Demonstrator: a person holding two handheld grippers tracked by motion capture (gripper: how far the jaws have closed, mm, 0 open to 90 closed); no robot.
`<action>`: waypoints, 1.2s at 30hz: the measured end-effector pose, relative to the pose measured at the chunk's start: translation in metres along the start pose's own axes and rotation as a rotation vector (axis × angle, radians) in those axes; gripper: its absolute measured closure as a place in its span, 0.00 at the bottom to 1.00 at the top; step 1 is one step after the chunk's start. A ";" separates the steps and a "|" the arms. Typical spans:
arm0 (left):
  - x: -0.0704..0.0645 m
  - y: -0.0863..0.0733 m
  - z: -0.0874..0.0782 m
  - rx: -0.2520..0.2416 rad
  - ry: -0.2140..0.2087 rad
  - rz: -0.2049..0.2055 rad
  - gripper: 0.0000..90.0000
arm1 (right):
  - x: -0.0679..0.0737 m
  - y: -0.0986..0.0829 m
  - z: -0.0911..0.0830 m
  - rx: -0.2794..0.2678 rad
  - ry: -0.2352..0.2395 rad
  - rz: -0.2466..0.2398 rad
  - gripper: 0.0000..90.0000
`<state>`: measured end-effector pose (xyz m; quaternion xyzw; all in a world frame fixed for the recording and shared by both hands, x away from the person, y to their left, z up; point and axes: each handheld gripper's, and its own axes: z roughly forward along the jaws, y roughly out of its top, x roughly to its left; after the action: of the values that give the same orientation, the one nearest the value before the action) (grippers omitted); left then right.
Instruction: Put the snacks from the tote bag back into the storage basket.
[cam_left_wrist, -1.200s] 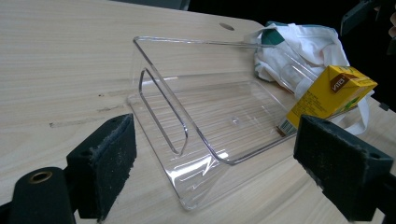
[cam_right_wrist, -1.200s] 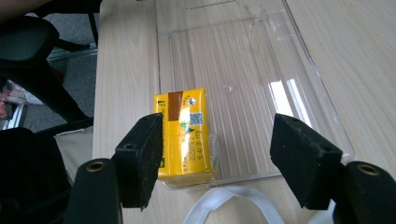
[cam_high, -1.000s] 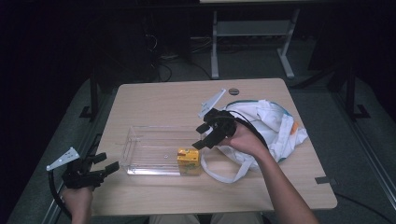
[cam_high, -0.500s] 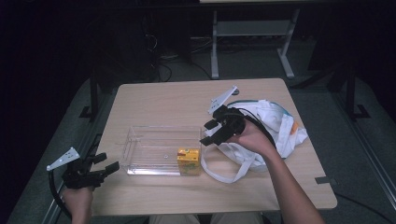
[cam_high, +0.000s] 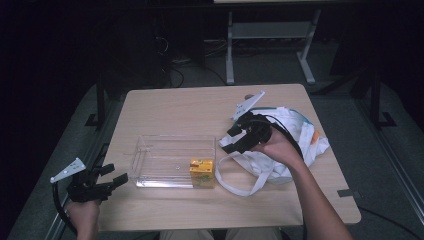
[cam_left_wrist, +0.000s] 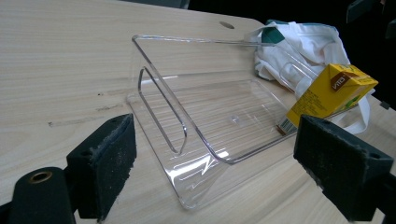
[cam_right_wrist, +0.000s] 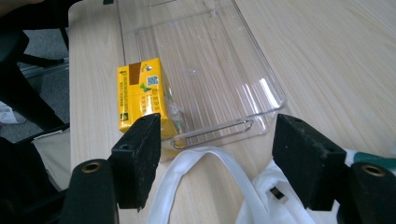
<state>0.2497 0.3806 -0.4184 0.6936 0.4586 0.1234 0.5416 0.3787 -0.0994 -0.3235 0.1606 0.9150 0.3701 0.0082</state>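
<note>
Your right tongs (cam_high: 231, 140) hang released above the white cloth bag (cam_high: 295, 145), jaws spread wide with nothing between them, pointing toward 9 o'clock at the clear tray (cam_high: 150, 150). In the right gripper view the tongs (cam_right_wrist: 219, 154) frame the tray's short end wall (cam_right_wrist: 219, 130) and one white bag strap (cam_right_wrist: 205, 163) looping just under the pads.

The yellow juice carton (cam_high: 201, 172) stands upright in the tray's corner at roughly 4 o'clock of the tray, against the wall nearest the bag. The right gripper view shows the carton (cam_right_wrist: 140, 95) just beyond your near pad, not touched by it. The left gripper view shows it (cam_left_wrist: 327, 93) through the clear wall, beside the bag (cam_left_wrist: 299, 46).

Your left tongs (cam_high: 112, 175) are also released, jaws wide apart and empty, held off the surface's (cam_high: 200, 110) edge at about 8 o'clock, well apart from the tray. From there the left gripper view looks between the pads (cam_left_wrist: 109, 163) at the tray's slotted handle end (cam_left_wrist: 163, 112).

The bag lies crumpled at 3 o'clock of the tray, one strap loop (cam_high: 240, 182) trailing toward you on the surface.
</note>
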 end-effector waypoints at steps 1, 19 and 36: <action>0.000 0.000 0.000 0.000 0.000 0.000 0.14 | 0.000 0.000 0.000 0.000 0.000 0.000 0.36; -0.001 0.000 0.000 0.003 0.004 -0.001 0.14 | -0.007 -0.024 -0.015 -0.015 -0.051 0.036 0.35; 0.000 0.000 0.001 0.005 0.004 0.002 0.14 | -0.006 -0.051 -0.028 -0.037 -0.081 0.089 0.35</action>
<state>0.2498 0.3798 -0.4186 0.6951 0.4593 0.1244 0.5388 0.3662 -0.1549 -0.3387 0.2159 0.8988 0.3802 0.0319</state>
